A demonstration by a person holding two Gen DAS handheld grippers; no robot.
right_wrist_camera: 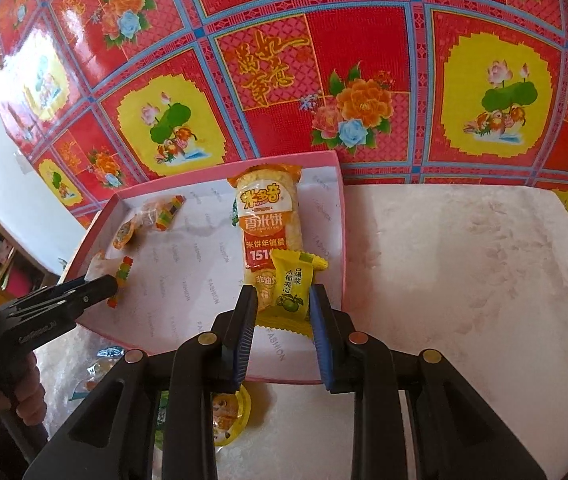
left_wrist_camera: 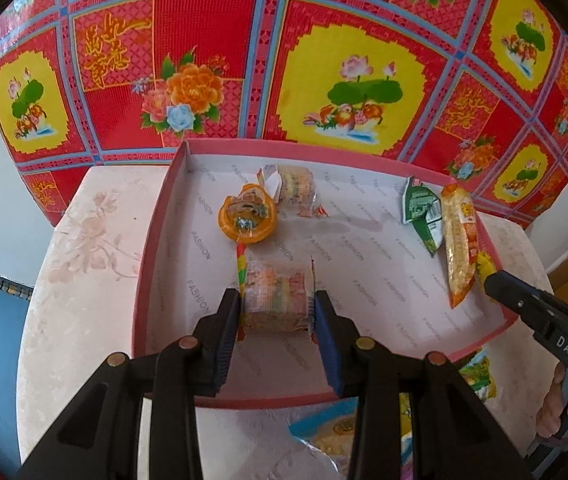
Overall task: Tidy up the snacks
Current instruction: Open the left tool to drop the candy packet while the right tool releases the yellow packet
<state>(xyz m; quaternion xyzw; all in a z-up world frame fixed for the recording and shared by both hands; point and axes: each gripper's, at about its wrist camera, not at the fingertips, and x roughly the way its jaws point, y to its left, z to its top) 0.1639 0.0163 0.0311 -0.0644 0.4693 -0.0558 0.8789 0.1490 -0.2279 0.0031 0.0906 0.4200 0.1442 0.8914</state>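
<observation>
Pinched in my left hand-held gripper (left_wrist_camera: 277, 308), a clear-wrapped snack roll (left_wrist_camera: 275, 298) hangs over the pink box (left_wrist_camera: 152, 268) while my right hand-held gripper (right_wrist_camera: 284, 312) clamps a yellow candy packet (right_wrist_camera: 289, 288) above the rice-cracker pack (right_wrist_camera: 266, 220); slippery film could slide out and miss the box.

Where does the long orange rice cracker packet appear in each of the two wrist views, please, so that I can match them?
Left wrist view: the rice cracker packet lies at the right, along the right wall of the pink box.
Right wrist view: the packet lies in the centre, just ahead of the right gripper.
Shared landmark: the orange jelly cup in the box.
</observation>
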